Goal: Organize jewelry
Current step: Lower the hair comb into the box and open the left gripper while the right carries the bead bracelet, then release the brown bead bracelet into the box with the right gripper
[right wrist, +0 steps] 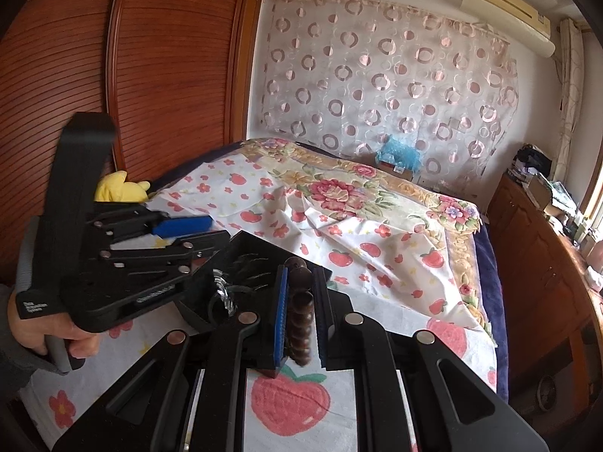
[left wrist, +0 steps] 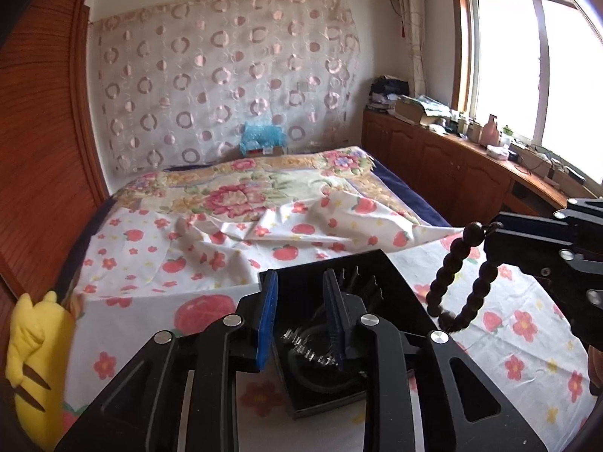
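The job is sitting somewhere in the middle, as far as these two views allow a judgement. A black jewelry box (left wrist: 339,324) is lying open on the fruit-print sheet (left wrist: 158,263) at the near end of the bed, and inside it something silvery and twisted – a chain or bracelet (left wrist: 312,342) – is already resting among dark loops of cord. What exactly those loops are is too dim to tell. One piece is plainly not stowed yet: a dark wooden bead bracelet (left wrist: 458,275) is hanging in the air to the right of the box, its lower end just beside the box's right edge.

The left gripper (left wrist: 301,316) is hovering over the box with its blue pads standing a little apart; nothing is pinched between them, and the silvery piece is lying below the gap, seemingly let go. The fingers are pointing down into the near part of the box, close to its contents, though whether they are touching the lining cannot be made out.

The right gripper (right wrist: 299,316) is clamping the bead bracelet – in its own camera the beads are stacking up between the nearly closed pads, gripped near the top knot, while the rest of the loop is dangling freely. What is left, by this reading, is to bring that bracelet over the box and lay it in.
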Motion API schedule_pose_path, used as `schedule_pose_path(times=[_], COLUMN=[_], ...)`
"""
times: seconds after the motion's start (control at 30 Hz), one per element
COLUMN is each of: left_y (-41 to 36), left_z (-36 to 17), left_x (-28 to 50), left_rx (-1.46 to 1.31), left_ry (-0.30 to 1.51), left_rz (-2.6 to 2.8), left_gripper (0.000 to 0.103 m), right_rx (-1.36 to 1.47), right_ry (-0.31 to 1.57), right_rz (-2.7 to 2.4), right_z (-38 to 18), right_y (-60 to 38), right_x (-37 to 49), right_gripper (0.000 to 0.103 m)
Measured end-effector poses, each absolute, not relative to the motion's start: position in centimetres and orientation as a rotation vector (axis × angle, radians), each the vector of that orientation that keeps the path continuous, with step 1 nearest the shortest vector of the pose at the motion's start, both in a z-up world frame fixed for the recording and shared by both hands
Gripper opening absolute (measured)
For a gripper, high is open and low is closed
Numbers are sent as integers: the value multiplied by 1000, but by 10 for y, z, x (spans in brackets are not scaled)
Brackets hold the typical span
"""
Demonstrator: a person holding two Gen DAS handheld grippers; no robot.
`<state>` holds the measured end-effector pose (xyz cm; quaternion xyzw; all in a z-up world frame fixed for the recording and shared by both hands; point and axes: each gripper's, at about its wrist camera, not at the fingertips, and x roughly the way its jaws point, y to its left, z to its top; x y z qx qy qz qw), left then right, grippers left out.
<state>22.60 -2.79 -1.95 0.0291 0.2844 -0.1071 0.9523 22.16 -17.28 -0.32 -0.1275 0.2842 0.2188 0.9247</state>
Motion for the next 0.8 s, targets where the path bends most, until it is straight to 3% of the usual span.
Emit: schedule_pose_path(times=[0.8], left_y=[24], left_z=[-32], left_x=[124], left_rx=[36], left_ry=[618], left_rz=[-239], left_gripper=[47], right_rx=[-196], right_ry=[635], right_rz=[523], right_z=[-18], right_y=[-142], right_x=[233], right_gripper=[16])
